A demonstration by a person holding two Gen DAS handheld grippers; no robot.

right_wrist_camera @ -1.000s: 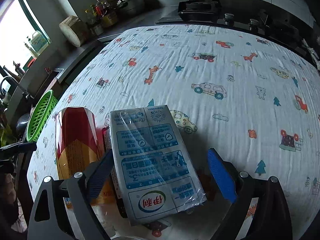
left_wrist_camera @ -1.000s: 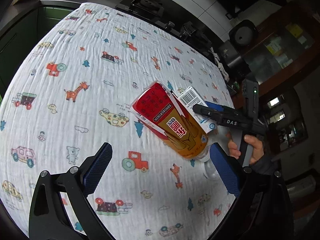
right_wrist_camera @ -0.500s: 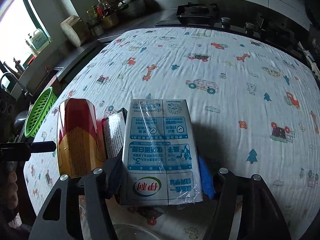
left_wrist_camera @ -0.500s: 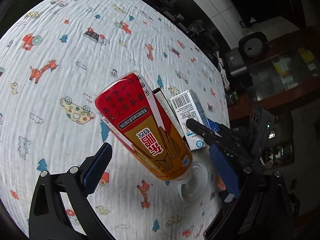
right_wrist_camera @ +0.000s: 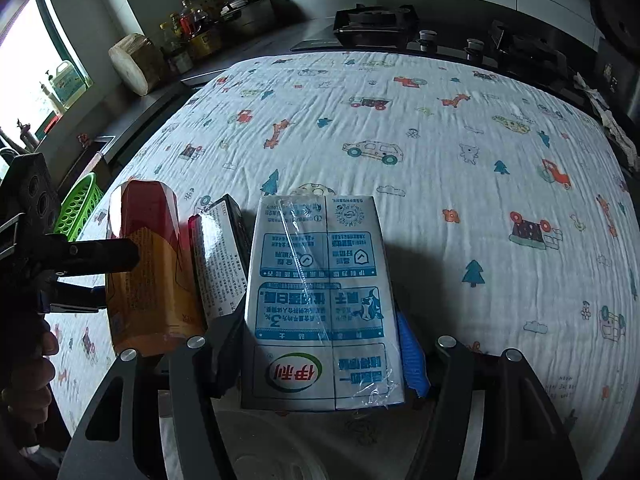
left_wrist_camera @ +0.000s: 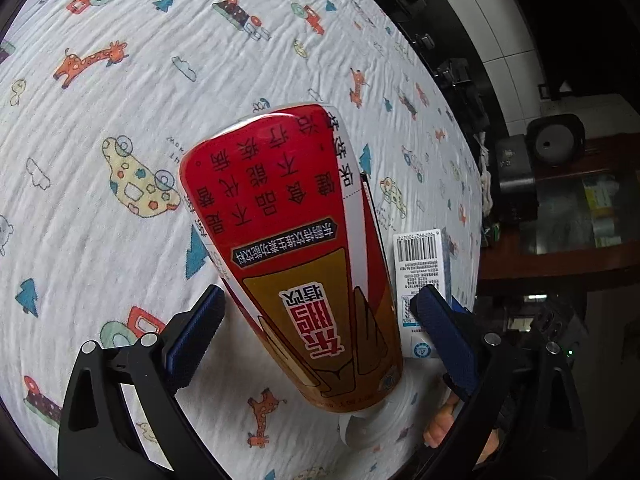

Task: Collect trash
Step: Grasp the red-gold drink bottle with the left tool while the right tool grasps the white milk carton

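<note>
A red and gold drink bottle (left_wrist_camera: pixel 304 248) lies on the cartoon-print cloth (left_wrist_camera: pixel 120 128). My left gripper (left_wrist_camera: pixel 318 300) straddles the bottle's lower half; its jaws are closing, and I see no pad pressing on it. One of its fingers (right_wrist_camera: pixel 100 256) reaches over the bottle (right_wrist_camera: pixel 148 264) in the right wrist view. A white and blue milk carton (right_wrist_camera: pixel 320 292) is clamped between the pads of my right gripper (right_wrist_camera: pixel 320 324). Its barcode side (left_wrist_camera: pixel 420 256) shows beside the bottle. A small dark box (right_wrist_camera: pixel 218 256) lies between bottle and carton.
A clear round lid (left_wrist_camera: pixel 376 416) lies under the bottle's neck. A green basket (right_wrist_camera: pixel 76 208) sits off the table's left edge. A stove (right_wrist_camera: pixel 372 26) and a wooden block (right_wrist_camera: pixel 132 64) stand on the counter behind. A person's hand (right_wrist_camera: pixel 40 360) holds the left gripper.
The left gripper has come down and rolled, so the bottle now lies between its fingers. The right gripper's jaws have shut on the milk carton.
</note>
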